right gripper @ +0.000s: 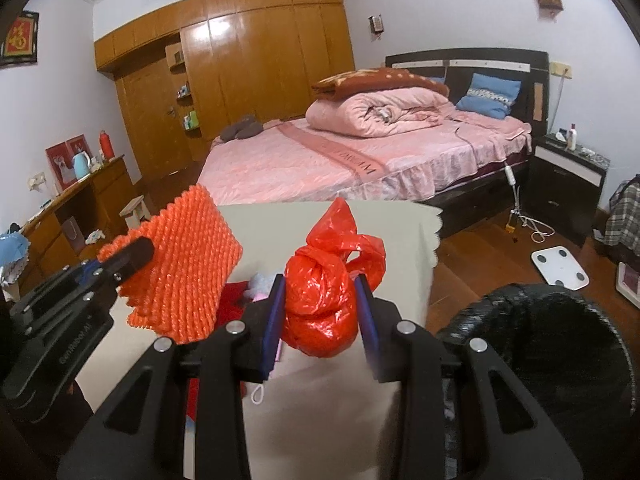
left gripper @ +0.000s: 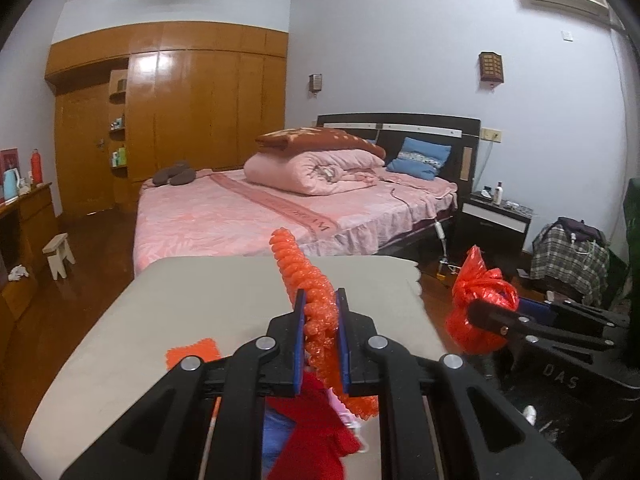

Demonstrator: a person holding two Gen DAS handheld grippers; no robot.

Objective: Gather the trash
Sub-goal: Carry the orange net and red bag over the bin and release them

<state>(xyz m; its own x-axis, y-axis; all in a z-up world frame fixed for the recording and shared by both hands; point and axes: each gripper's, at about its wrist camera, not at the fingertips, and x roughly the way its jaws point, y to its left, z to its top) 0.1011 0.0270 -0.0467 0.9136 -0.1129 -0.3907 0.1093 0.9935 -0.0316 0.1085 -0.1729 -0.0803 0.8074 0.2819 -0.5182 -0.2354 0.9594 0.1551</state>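
**Both grippers loaded above the beige table**

The left gripper [left gripper: 322,322] is clenched on an orange foam net [left gripper: 308,280], the kind of ribbed mesh sleeve that wraps fruit. From its own camera the net stands edge-on between the blue pads [left gripper: 300,344], rising up past the fingertips; from the right wrist camera it reads as a broad flat sheet held up above the near left part of the beige table [right gripper: 332,400].

The right gripper [right gripper: 320,312] is grasping a knotted red plastic bag [right gripper: 324,292], its pads pressed against the bag's sides and the twisted top poking up above them. The bag hangs over the table's near right corner, just beside the dark rim of a black-lined trash bin [right gripper: 540,344] that stands off the table's right edge.

On the table, below the left gripper, lie a red fuzzy cloth [left gripper: 320,432] and a small orange scrap [left gripper: 192,354]. A white loop of cord [right gripper: 259,394] rests on the tabletop beneath the right gripper.

Beyond the table's far edge stands the bed [left gripper: 240,216] with pink bedding.
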